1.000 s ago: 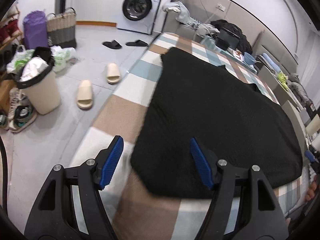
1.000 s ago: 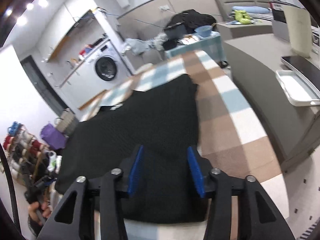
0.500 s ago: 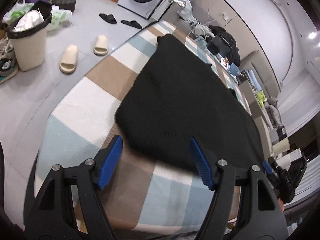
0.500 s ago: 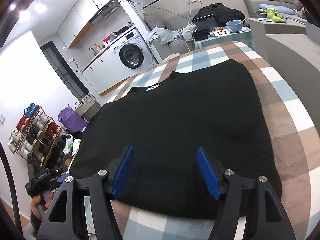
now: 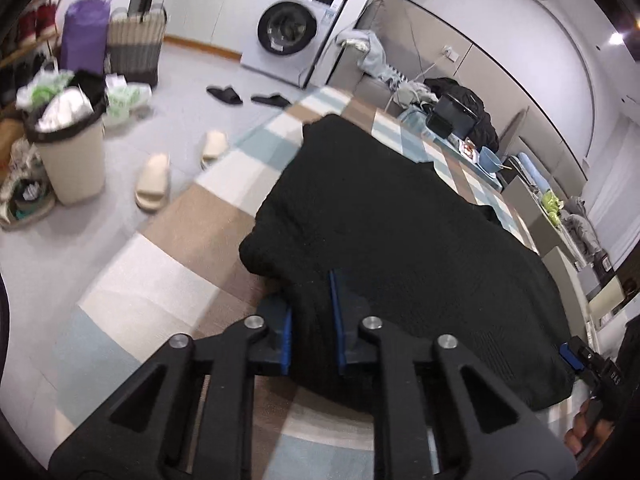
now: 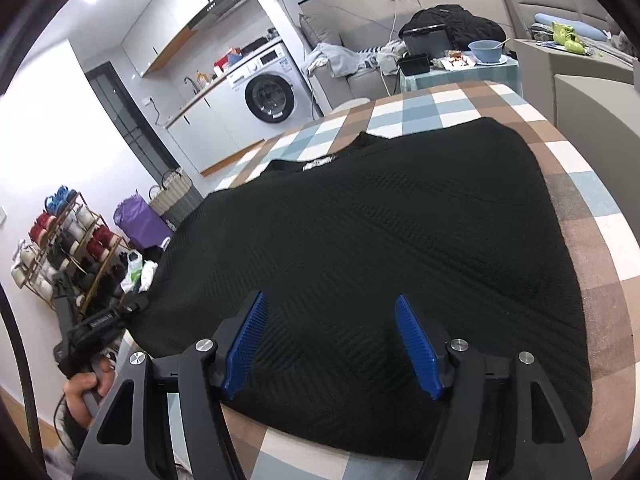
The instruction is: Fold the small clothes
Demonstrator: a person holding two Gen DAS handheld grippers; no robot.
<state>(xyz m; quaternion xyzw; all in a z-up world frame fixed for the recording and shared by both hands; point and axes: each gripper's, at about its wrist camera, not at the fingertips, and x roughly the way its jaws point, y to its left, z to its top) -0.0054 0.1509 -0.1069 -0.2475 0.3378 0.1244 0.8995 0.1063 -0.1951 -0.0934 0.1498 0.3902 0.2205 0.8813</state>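
Observation:
A black knit sweater (image 5: 400, 240) lies spread on a checked tablecloth (image 5: 168, 264). In the left wrist view my left gripper (image 5: 312, 320) is shut on the sweater's near left corner, with the fabric bunched between the blue pads. In the right wrist view the sweater (image 6: 380, 232) fills the middle, collar and label at the far side. My right gripper (image 6: 332, 344) is open, its fingers over the sweater's near hem and holding nothing. The left gripper (image 6: 132, 306) shows at the sweater's left corner in the right wrist view.
The checked table (image 6: 600, 216) ends close to the sweater's near edge. On the floor to the left stand a bin (image 5: 68, 148), slippers (image 5: 154, 180), a basket (image 5: 136, 48) and a washing machine (image 5: 288, 36). A side table with a blue bowl (image 6: 486, 50) stands beyond.
My left gripper has come down onto the sweater's near left corner and shut on it. My right gripper stays open and has moved slightly closer over the near hem.

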